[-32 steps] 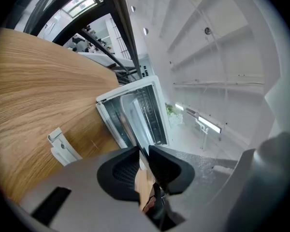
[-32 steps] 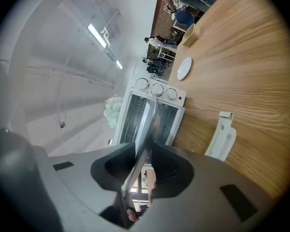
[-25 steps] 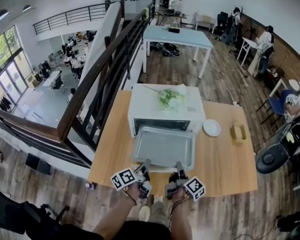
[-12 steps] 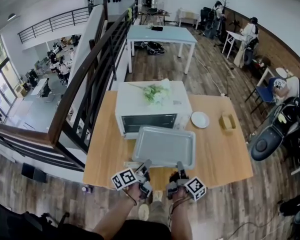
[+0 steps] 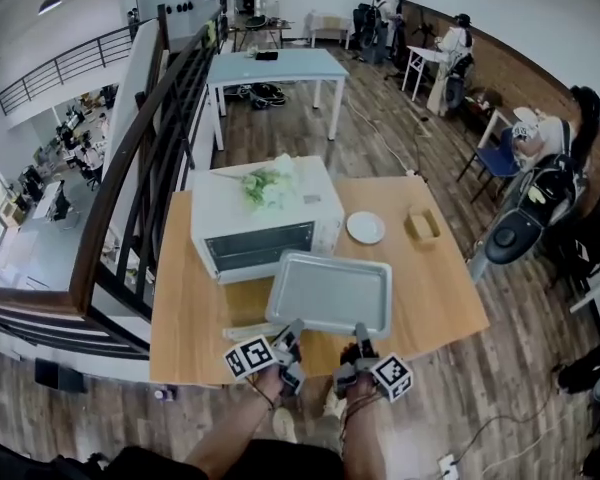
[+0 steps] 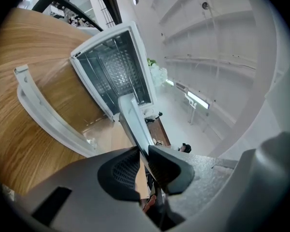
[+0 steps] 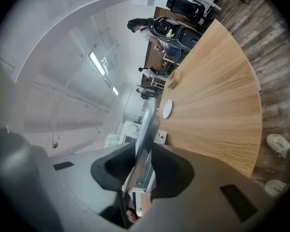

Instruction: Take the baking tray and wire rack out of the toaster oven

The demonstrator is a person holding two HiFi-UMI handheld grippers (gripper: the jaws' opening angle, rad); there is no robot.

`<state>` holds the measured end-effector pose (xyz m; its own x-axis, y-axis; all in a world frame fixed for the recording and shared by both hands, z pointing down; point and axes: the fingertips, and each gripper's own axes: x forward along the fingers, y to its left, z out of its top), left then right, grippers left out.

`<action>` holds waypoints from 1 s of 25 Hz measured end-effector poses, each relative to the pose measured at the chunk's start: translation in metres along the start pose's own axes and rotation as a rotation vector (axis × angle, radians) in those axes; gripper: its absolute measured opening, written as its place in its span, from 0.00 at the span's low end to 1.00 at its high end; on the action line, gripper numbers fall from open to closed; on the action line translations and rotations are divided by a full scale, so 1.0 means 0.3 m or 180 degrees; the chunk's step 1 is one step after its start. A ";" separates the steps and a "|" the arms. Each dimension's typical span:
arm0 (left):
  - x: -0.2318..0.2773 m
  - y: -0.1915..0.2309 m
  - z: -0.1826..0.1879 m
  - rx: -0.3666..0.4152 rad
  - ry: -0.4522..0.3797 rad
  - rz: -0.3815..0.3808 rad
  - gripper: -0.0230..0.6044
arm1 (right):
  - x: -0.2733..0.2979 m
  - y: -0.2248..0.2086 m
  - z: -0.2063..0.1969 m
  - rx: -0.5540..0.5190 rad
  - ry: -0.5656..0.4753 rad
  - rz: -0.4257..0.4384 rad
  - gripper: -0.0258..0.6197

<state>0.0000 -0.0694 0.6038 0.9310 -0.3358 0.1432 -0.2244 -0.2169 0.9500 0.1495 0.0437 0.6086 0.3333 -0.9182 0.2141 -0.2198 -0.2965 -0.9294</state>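
The grey baking tray (image 5: 330, 293) hangs level over the wooden table (image 5: 435, 288), out of the white toaster oven (image 5: 265, 218) and to the right of its mouth. My left gripper (image 5: 288, 345) is shut on the tray's near rim, and my right gripper (image 5: 360, 348) is shut on the same rim further right. In the left gripper view the tray's edge (image 6: 133, 117) runs between the pads of the left gripper (image 6: 144, 151). Behind it is the open oven cavity (image 6: 113, 71) with thin bars inside. In the right gripper view the right gripper (image 7: 145, 153) clamps the tray (image 7: 149, 122).
The oven's door (image 5: 248, 330) lies open on the table left of the tray, its handle (image 6: 43, 115) pale. A white plate (image 5: 366, 228) and a small tan box (image 5: 422, 225) sit at the table's right. A dark railing (image 5: 130, 198) runs along the left; people stand far back.
The tray has been drawn out of the oven's mouth and carried to the right of it, still held by both grippers. The view has swung to the right.
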 end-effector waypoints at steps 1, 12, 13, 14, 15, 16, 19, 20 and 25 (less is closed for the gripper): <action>0.019 -0.010 -0.016 0.0005 0.0041 -0.0015 0.12 | -0.011 -0.007 0.023 0.0000 -0.0042 -0.0007 0.19; 0.227 -0.108 -0.245 0.0050 0.0446 -0.0118 0.12 | -0.135 -0.126 0.294 0.0048 -0.0410 -0.0132 0.19; 0.247 -0.113 -0.265 0.0046 0.0474 -0.0116 0.12 | -0.144 -0.143 0.320 0.0040 -0.0437 -0.0167 0.19; 0.267 -0.116 -0.285 0.0039 0.0500 -0.0112 0.12 | -0.152 -0.164 0.347 0.0028 -0.0465 -0.0214 0.19; 0.288 -0.120 -0.305 0.0028 0.0524 -0.0110 0.12 | -0.158 -0.182 0.371 0.0028 -0.0488 -0.0250 0.19; 0.311 -0.123 -0.326 0.0012 0.0545 -0.0108 0.12 | -0.162 -0.194 0.394 0.0057 -0.0500 -0.0256 0.19; 0.381 -0.141 -0.387 -0.0002 0.0600 -0.0098 0.12 | -0.171 -0.225 0.465 0.0150 -0.0526 -0.0266 0.19; 0.404 -0.145 -0.406 -0.0003 0.0617 -0.0092 0.12 | -0.174 -0.240 0.489 0.0162 -0.0535 -0.0285 0.19; 0.514 -0.127 -0.496 -0.0027 0.0669 -0.0027 0.12 | -0.163 -0.344 0.597 0.0168 -0.0537 -0.0383 0.19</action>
<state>0.1949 0.0234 0.6309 0.9726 -0.1351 0.1892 -0.2148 -0.2109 0.9536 0.3201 0.1663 0.6402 0.5040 -0.8186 0.2754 -0.1221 -0.3832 -0.9156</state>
